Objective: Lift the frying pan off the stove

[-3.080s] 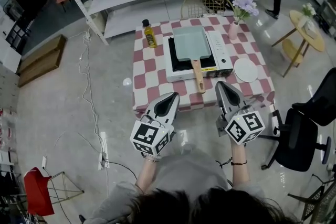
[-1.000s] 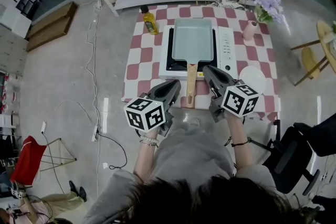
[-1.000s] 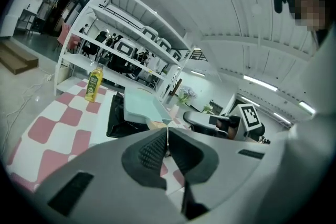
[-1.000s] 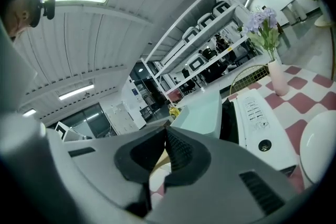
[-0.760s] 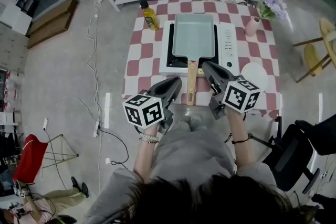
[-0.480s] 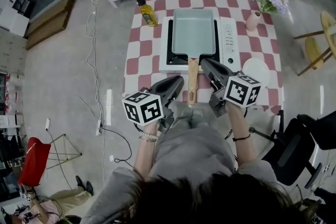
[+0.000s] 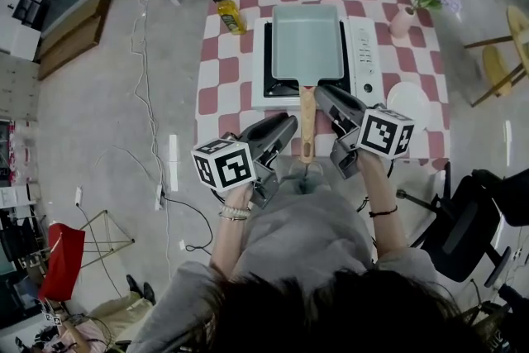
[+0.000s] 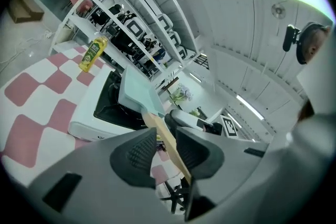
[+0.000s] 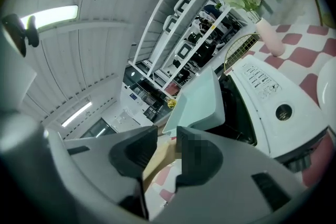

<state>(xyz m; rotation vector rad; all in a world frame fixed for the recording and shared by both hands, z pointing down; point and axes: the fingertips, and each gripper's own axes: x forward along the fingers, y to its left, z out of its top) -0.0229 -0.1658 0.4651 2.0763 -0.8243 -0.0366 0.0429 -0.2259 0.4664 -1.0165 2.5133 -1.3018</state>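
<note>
I hold left gripper (image 7: 290,121), right gripper (image 7: 319,90) flanking pan (image 7: 307,41) handle (image 7: 307,124) over counter (image 7: 219,87) near edge; jaws just opening, released, handle sighted between, unpressed, ready to clamp

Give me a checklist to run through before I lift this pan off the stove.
1. The pan sits flat on the stove: ok.
2. Wooden handle in the gap of the left tongs: ok; they have just been opening.
3. Handle in the gap of the right tongs: ok; these too have just been opening.
4. Tongs clamped on the handle: not ok, both pairs stand open.
5. Inside of the pan empty: ok.
6. Oil bottle and plate stand apart from the pan: ok.
</note>
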